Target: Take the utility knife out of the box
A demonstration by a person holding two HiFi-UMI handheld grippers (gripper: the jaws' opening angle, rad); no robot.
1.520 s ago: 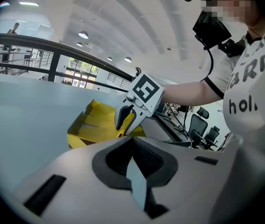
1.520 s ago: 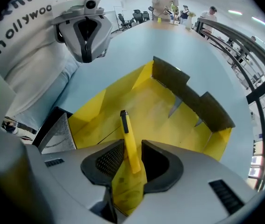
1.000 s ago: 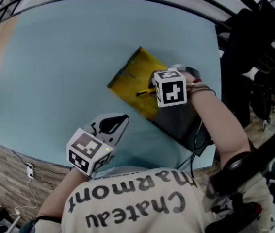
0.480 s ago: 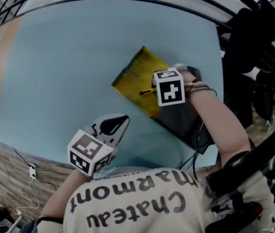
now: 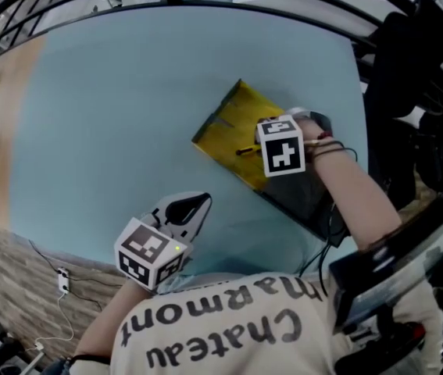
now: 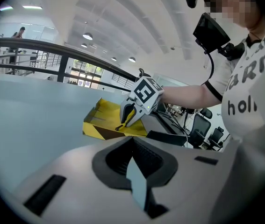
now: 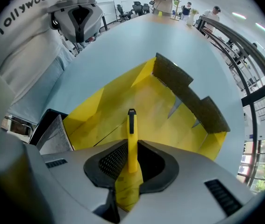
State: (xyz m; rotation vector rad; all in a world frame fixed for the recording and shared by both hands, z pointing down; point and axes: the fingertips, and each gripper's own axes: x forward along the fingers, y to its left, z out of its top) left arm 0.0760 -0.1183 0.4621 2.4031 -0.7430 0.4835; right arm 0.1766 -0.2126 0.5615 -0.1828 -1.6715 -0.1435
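Observation:
An open yellow box (image 5: 225, 127) lies on the pale blue table (image 5: 112, 108), right of centre. My right gripper (image 5: 260, 151) points straight down over its inside, shut on a yellow utility knife (image 5: 244, 151). In the right gripper view the knife (image 7: 131, 139) stands between the pads of the right gripper (image 7: 131, 166), its black tip above the yellow box floor (image 7: 169, 115). In the left gripper view the right gripper (image 6: 128, 116) holds the knife (image 6: 121, 124) over the box (image 6: 99, 120). My left gripper (image 5: 198, 201) hovers near the table's front edge, shut and holding nothing.
A dark grey flap or tray (image 5: 299, 198) adjoins the box on its near right side, with a black cable (image 5: 319, 244) running off the table edge. Office chairs (image 6: 202, 129) and railings stand beyond the table. Wooden floor (image 5: 2, 233) shows at the left.
The left gripper has slid a little across the table near its front edge. The right gripper keeps its grip on the knife over the box. The head view has shifted slightly.

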